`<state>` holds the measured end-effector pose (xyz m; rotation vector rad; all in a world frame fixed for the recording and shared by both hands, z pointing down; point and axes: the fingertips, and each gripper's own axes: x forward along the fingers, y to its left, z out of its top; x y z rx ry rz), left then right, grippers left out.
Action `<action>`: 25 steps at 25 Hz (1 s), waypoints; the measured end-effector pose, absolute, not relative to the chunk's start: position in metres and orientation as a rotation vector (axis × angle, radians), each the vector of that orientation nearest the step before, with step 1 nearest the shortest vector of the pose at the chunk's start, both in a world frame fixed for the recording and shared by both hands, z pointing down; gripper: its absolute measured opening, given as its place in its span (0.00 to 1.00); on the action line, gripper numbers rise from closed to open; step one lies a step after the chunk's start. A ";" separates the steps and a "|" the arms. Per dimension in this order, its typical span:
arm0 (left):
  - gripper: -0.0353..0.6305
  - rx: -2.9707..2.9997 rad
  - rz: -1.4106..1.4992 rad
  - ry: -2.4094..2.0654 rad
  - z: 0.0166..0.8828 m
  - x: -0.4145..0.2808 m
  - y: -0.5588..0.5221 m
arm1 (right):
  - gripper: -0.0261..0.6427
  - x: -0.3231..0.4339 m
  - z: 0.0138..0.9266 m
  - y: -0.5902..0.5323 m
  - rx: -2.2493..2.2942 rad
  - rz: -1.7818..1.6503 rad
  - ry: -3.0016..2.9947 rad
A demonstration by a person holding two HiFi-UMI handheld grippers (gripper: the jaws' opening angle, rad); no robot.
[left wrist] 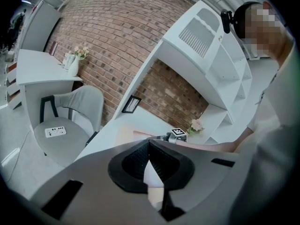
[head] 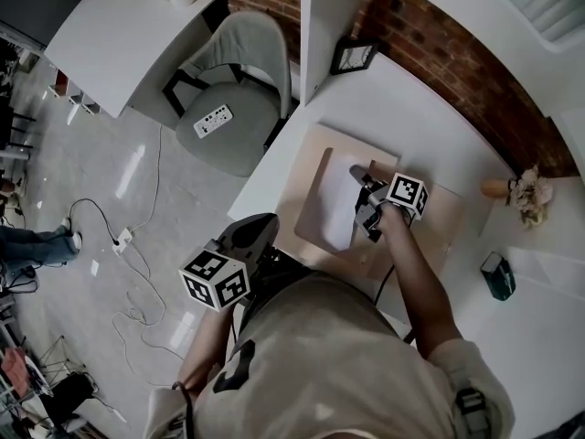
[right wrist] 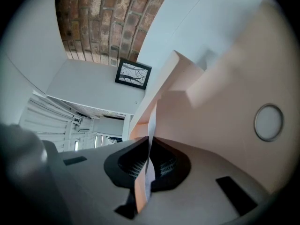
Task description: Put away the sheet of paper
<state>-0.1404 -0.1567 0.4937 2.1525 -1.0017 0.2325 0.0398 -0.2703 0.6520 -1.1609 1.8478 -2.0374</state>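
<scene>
An open beige folder (head: 439, 222) lies on the white desk (head: 411, 108). A white sheet of paper (head: 336, 204) rests on it. At the sheet's right edge my right gripper (head: 367, 210) is shut. In the right gripper view the thin white sheet (right wrist: 151, 130) runs edge-on between the shut jaws, with a pink strip beside it. The folder's pink flap (right wrist: 220, 93) stands behind. My left gripper (head: 260, 227) hangs off the desk's near edge, left of the folder. Its jaws (left wrist: 149, 143) are shut with nothing between them.
A framed picture (head: 354, 55) leans at the desk's back by a white shelf unit. Dried flowers (head: 530, 190) and a dark teal object (head: 498, 275) lie to the right. A grey chair (head: 233, 108) holding a power strip (head: 213, 121) stands left of the desk. Cables (head: 128, 245) cross the floor.
</scene>
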 end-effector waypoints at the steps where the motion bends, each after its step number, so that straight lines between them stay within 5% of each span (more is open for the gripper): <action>1: 0.08 2.152 0.233 -1.001 0.494 -0.140 -0.157 | 0.08 0.040 0.653 -0.270 -1.164 -2.040 1.845; 25: 0.08 2.136 0.214 -1.037 0.491 -0.146 -0.142 | 0.08 0.039 0.650 -0.271 -1.183 -2.039 1.859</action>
